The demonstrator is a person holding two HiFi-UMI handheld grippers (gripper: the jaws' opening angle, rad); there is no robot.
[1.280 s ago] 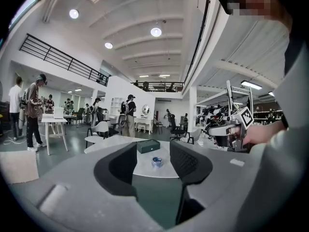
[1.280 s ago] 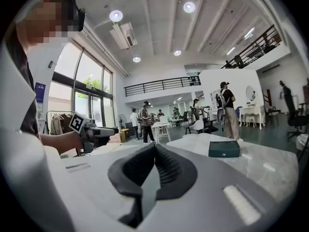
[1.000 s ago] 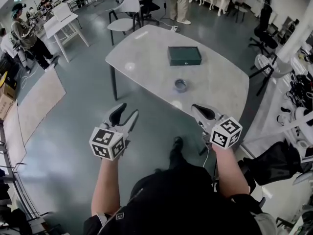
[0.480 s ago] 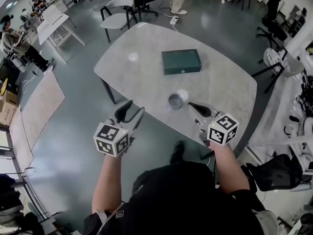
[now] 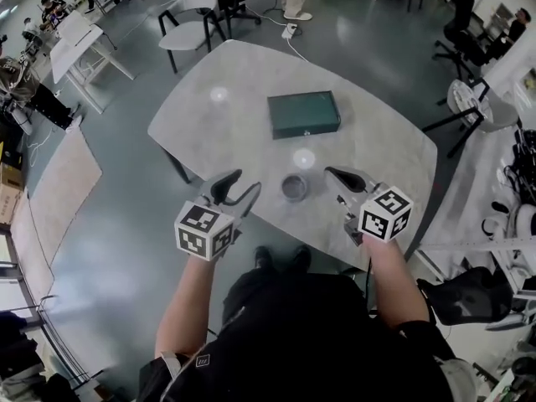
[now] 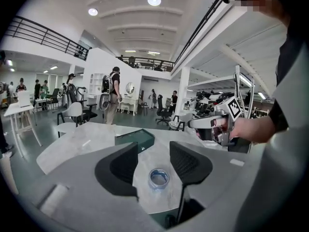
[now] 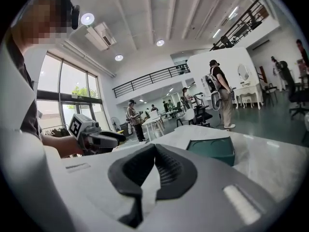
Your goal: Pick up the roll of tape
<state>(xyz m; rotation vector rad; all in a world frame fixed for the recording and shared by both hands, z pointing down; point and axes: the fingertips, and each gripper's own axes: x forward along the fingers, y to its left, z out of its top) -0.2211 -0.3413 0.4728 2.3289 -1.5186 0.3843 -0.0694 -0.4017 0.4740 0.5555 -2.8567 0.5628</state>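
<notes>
The roll of tape [image 5: 294, 187], a grey ring with a bluish inside, lies flat near the front edge of the pale table [image 5: 234, 74]. My left gripper [image 5: 247, 181] hovers just left of it, open and empty. In the left gripper view the tape [image 6: 159, 178] shows low between the spread jaws of that gripper [image 6: 153, 149], a short way ahead of them. My right gripper [image 5: 329, 172] hangs just right of the roll, shut on nothing. In the right gripper view its pads [image 7: 153, 148] meet at the tips, and the tape is out of sight.
A dark green flat box [image 5: 303, 114] lies mid-table beyond the tape, with the same box [image 6: 135, 139] behind the roll in the left gripper view. Chairs [image 5: 188, 15] stand past the far edge. Several people and desks are farther off at left. Grey floor surrounds the table.
The person has stepped up to the table. Both grippers moved forward, from over the floor to either side of the tape. The left stays open and the right stays shut.
</notes>
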